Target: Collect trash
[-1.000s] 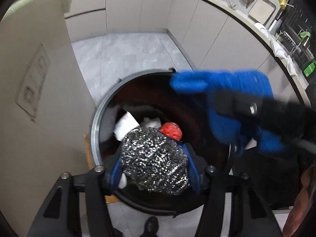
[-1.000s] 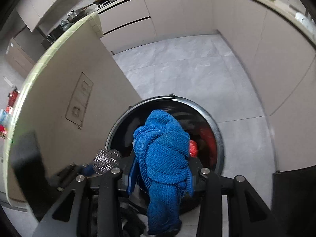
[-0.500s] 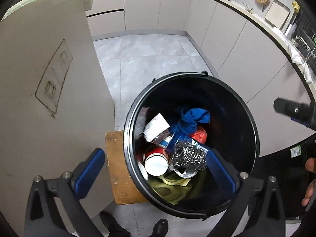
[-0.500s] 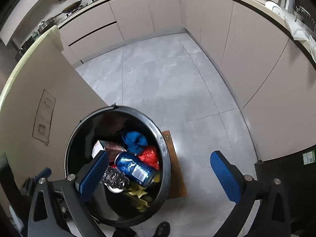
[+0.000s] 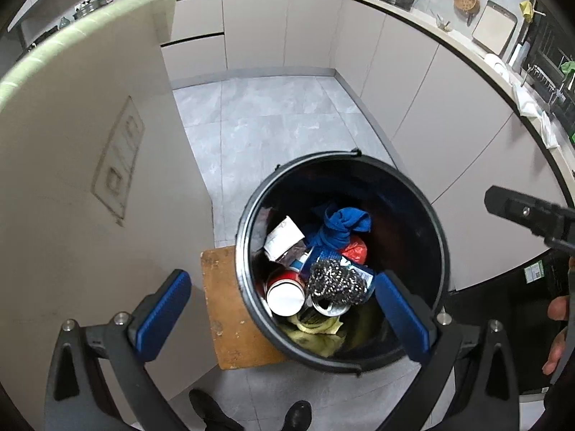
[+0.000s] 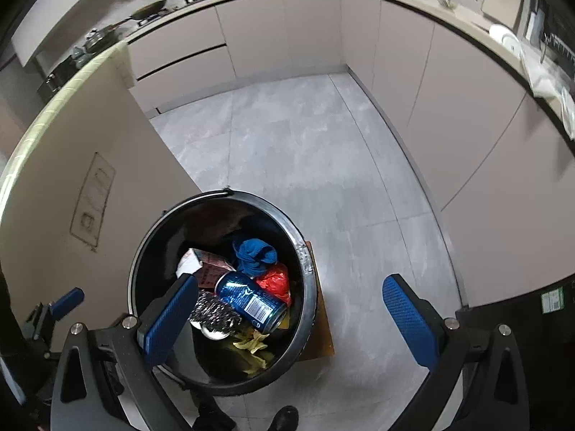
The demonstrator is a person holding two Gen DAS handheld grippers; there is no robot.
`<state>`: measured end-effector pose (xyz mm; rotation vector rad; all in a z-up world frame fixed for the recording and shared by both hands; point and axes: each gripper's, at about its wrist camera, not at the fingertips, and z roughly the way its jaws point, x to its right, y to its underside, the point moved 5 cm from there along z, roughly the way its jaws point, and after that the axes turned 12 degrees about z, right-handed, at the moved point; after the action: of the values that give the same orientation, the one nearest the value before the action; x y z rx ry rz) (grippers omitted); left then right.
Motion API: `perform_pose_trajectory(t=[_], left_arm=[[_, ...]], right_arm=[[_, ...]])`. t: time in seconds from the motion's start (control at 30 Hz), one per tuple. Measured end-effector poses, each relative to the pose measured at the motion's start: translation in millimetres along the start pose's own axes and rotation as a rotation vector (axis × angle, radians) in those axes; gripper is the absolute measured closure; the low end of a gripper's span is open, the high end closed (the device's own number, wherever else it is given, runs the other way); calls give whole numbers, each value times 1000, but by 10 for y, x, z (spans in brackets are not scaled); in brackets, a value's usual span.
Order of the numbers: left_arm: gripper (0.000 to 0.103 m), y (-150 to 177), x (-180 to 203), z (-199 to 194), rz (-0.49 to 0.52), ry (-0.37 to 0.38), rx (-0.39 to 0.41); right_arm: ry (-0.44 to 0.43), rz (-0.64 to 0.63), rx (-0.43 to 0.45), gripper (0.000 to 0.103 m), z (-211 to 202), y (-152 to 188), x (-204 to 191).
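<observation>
Hovering over a black bin (image 5: 248, 222), the left gripper (image 5: 284, 309) has its jaws spread wide with nothing between the 2 blue pads (image 5: 161, 305); the right pad overlaps the bin's near rim in the picture, while the left pad sits out over a wooden board (image 5: 222, 309) under the bin. The right gripper (image 6: 293, 319) is likewise fully spread and empty, its left pad over the bin's near edge and its right pad over bare grey floor (image 6: 287, 151). Inside the bin lies the trash: a blue cloth (image 5: 341, 224) bunched toward the far side, a steel scourer (image 5: 336, 282) resting on a blue can (image 6: 249, 300), a red bag (image 6: 275, 282) beside the cloth, a small carton (image 5: 284, 239), a red cup (image 5: 285, 292) with a white end facing up, and yellow peels (image 6: 253, 344) at the near side. From the left wrist view, part of the right gripper's black body and a few of the person's fingers (image 5: 559, 327) show at the right edge. A beige cabinet panel (image 5: 72, 179) stands just left of the bin, and 2 dark shoes (image 5: 298, 415) show at the bottom.
</observation>
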<state>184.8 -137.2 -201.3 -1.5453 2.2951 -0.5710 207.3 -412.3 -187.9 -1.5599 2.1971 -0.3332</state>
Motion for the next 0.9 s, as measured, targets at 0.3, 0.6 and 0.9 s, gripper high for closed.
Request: perform_pose_trajectory(t=[0.3, 0.6, 0.9], left_arm=[[0, 99, -84, -836, -7, -46, 81], [0, 390, -208, -1623, -39, -86, 154], [0, 747, -299, -2408, -76, -111, 254]], right_arm=[[-40, -60, 69, 0, -801, 193, -206], [-75, -134, 137, 0, -1659, 615, -496], [-116, -189, 219, 0, -2563, 1155, -754]])
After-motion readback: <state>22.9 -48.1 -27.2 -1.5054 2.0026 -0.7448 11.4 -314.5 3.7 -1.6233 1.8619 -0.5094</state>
